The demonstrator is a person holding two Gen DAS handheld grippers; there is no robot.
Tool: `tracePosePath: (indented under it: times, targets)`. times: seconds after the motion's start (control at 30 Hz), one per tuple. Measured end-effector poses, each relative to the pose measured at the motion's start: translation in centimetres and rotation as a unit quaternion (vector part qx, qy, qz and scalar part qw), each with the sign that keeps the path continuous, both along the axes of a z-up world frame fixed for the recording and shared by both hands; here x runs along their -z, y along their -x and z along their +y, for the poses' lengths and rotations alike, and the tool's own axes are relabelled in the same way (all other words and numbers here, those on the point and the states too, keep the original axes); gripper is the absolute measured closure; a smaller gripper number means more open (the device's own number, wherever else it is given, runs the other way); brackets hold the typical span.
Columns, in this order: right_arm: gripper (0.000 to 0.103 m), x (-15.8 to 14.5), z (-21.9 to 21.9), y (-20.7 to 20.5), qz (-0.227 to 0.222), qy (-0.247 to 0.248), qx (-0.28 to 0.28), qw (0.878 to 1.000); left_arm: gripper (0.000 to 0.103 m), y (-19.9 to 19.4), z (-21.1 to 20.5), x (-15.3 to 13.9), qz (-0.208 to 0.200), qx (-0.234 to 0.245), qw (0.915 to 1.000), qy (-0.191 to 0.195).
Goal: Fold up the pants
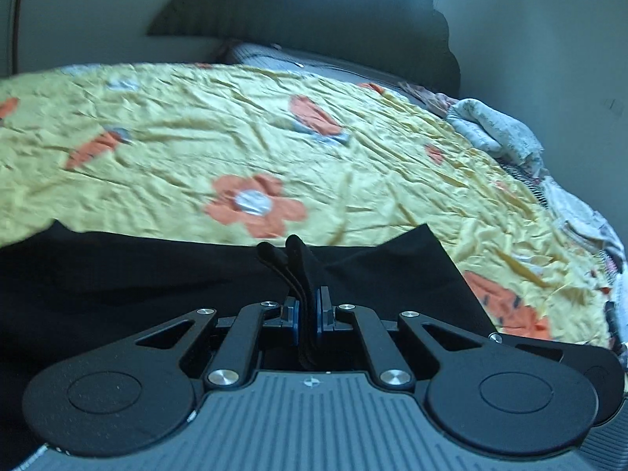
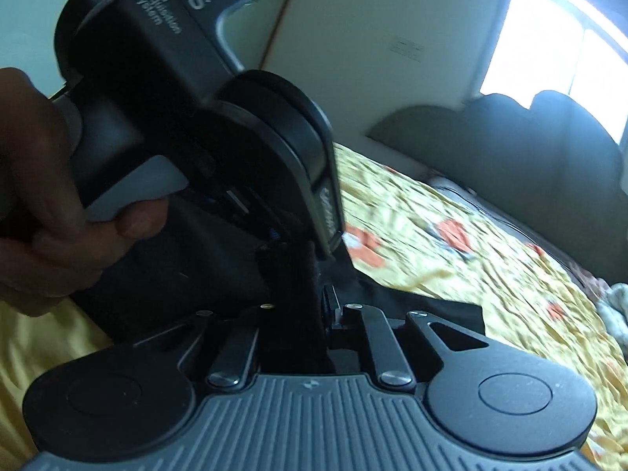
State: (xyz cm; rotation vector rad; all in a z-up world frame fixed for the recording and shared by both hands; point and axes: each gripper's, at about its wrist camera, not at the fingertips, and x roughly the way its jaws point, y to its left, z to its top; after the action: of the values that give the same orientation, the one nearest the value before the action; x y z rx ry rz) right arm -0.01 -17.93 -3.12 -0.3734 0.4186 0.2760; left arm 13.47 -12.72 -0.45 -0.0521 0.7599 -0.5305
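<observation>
The black pants point(image 1: 165, 274) lie on a yellow flowered bedsheet point(image 1: 274, 137), spread across the near part of the left wrist view. My left gripper point(image 1: 307, 314) is shut on a bunched fold of the pants, which sticks up between the blue pads point(image 1: 293, 320). My right gripper point(image 2: 310, 314) is shut on black pants fabric point(image 2: 290, 286) too. In the right wrist view the left gripper's body point(image 2: 204, 117) and the hand holding it point(image 2: 51, 212) sit just ahead, very close. Both grippers hold the cloth side by side, low over the bed.
A dark headboard point(image 1: 314, 19) stands at the far end of the bed. Crumpled light cloth point(image 1: 498, 129) lies at the bed's right edge. A pale wall and a bright window point(image 2: 549, 47) are behind. The yellow sheet point(image 2: 471, 243) stretches ahead.
</observation>
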Motion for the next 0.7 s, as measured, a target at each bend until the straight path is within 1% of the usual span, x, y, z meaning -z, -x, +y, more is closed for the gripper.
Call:
tracePosePath:
  times: [0.17, 0.3, 0.37, 0.47, 0.5, 0.7]
  targets:
    - [0.092, 0.0, 2.4, -0.4, -0.002, 0.009, -0.04, 0.999, 0.097, -0.6, 3.2, 0.1, 0.006, -0.028, 0.9996, 0.0]
    - [0.092, 0.2, 3.8, -1.1, 0.0, 0.014, -0.063, 0.998, 0.097, -1.0, 4.9, 0.2, 0.0, -0.041, 0.9991, -0.007]
    - [0.092, 0.2, 3.1, -2.1, 0.003, 0.014, -0.071, 0.997, 0.097, -1.0, 5.5, 0.1, -0.004, -0.044, 0.9989, -0.012]
    - [0.092, 0.4, 2.9, -2.3, 0.01, 0.009, -0.08, 0.997, 0.097, -1.1, 6.2, 0.1, -0.009, -0.049, 0.9986, -0.018]
    - [0.092, 0.5, 2.2, -2.5, 0.012, 0.006, -0.082, 0.997, 0.097, -1.2, 6.4, 0.2, -0.01, -0.05, 0.9985, -0.02]
    - [0.092, 0.1, 2.8, -3.8, 0.024, -0.005, -0.089, 0.996, 0.097, -1.4, 7.4, 0.7, -0.002, -0.061, 0.9979, -0.023]
